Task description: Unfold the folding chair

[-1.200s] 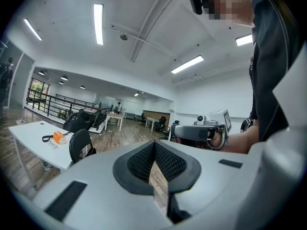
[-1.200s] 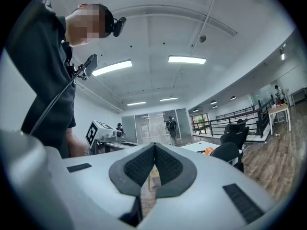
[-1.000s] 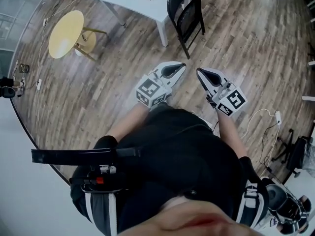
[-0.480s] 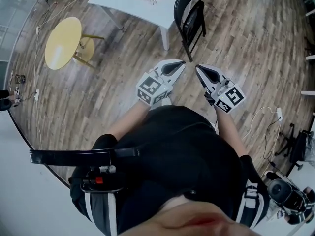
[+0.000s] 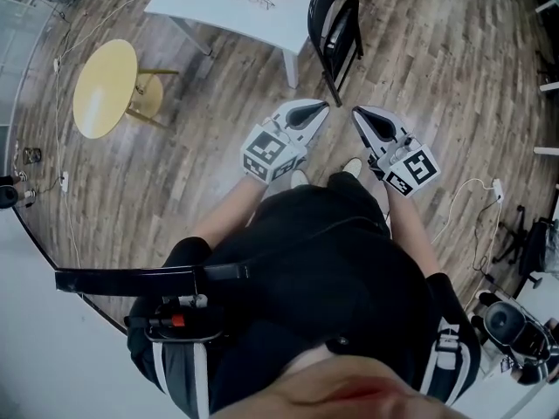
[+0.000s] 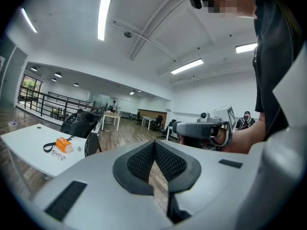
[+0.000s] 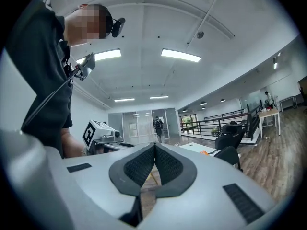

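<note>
The left gripper [image 5: 316,109] and right gripper [image 5: 359,114] were held side by side, fully closed and empty, with the black folding chair [image 5: 334,26] stood ahead of them beside the white table [image 5: 218,11], so the approach was judged in hand and opened jaws at its frame were called for next.

Beyond the left claw [image 5: 324,106], a glossy black folding chair [image 5: 336,33] and smooth white tabletop [image 5: 227,11]; matt, grained wood-plank floor [image 5: 201,147].

Black shirt [image 5: 332,269], white left claw [image 5: 320,108], right claw [image 5: 357,113]
</note>
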A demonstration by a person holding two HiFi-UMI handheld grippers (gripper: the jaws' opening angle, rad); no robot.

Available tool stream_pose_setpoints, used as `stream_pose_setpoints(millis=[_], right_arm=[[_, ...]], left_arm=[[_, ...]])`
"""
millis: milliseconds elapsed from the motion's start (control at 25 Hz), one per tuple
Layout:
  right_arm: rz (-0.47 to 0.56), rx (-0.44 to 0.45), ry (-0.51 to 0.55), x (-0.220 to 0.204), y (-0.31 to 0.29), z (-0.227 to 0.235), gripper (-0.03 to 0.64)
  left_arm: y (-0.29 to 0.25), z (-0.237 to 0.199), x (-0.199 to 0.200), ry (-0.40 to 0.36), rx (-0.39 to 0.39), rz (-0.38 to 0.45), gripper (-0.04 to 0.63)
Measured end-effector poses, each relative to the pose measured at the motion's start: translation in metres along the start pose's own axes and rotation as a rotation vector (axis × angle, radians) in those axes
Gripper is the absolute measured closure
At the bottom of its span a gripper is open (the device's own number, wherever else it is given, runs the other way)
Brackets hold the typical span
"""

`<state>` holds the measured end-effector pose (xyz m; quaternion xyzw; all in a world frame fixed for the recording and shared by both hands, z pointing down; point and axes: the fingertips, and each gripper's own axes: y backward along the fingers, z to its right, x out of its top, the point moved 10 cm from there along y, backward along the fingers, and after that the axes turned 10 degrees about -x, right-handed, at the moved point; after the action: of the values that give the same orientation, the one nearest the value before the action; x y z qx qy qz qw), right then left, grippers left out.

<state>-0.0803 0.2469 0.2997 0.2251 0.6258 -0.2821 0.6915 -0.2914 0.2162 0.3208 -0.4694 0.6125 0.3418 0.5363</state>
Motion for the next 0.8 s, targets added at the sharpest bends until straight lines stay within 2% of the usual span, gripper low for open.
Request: stream_pose_setpoints(millis=[240, 600, 800], right_arm=[[0.019, 0.000, 0.009, 0.000, -0.010, 0.046, 0.609], [0.030, 0.101, 0.049, 0.020, -0.035, 0.133, 0.609], [0.022, 0.149, 0.035, 0.025, -0.041, 0.186, 0.609]], left_arm=[[-0.025, -0.022, 0.009, -0.022, 0.028, 0.008, 0.591], [-0.096, -0.060, 0.032, -0.035, 0.110, 0.020, 0.591], [-0.145, -0.076, 0.040, -0.030, 0.148, 0.009, 0.591]])
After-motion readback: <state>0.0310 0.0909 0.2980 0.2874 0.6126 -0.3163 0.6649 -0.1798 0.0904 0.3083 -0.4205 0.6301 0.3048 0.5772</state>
